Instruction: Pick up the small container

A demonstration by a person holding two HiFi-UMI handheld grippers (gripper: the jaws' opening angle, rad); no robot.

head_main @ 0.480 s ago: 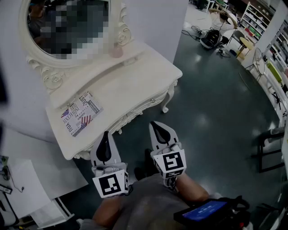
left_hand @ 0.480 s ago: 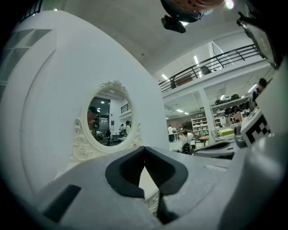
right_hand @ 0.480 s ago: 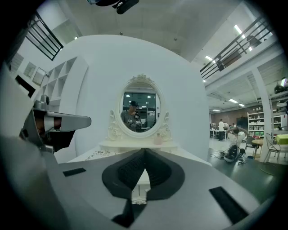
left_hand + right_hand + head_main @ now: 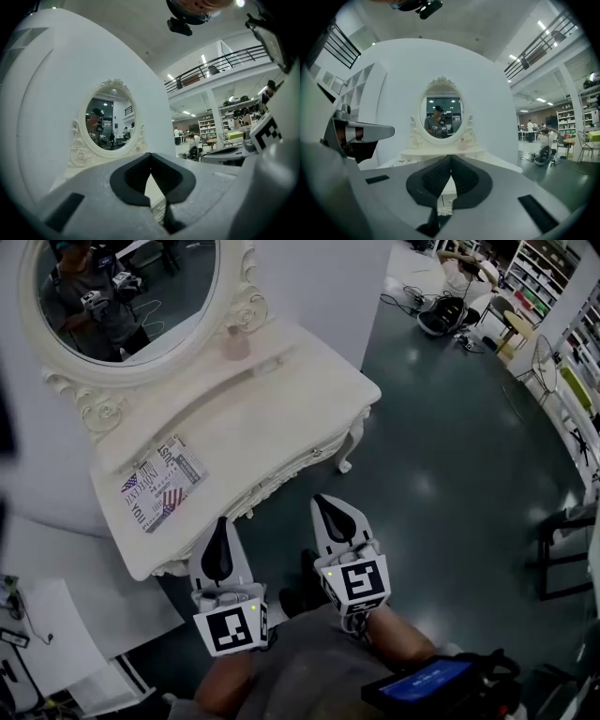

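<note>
Although the mirror [image 4: 122, 298] was cut off at the top, a printed card [image 4: 161, 482] showed on the counter's [image 4: 281, 418] left. The small container [image 4: 235, 345], pink and blurred, stood on the back ledge, well apart from the left claw [image 4: 221, 526] and right claw [image 4: 324, 502], both closed and empty.

You can see newspaper-style lettering and a flag print on the flat printed item [image 4: 161, 482] lying on the dressing table [image 4: 281, 418], but its words are too small to read for sure; no other text is readable
</note>
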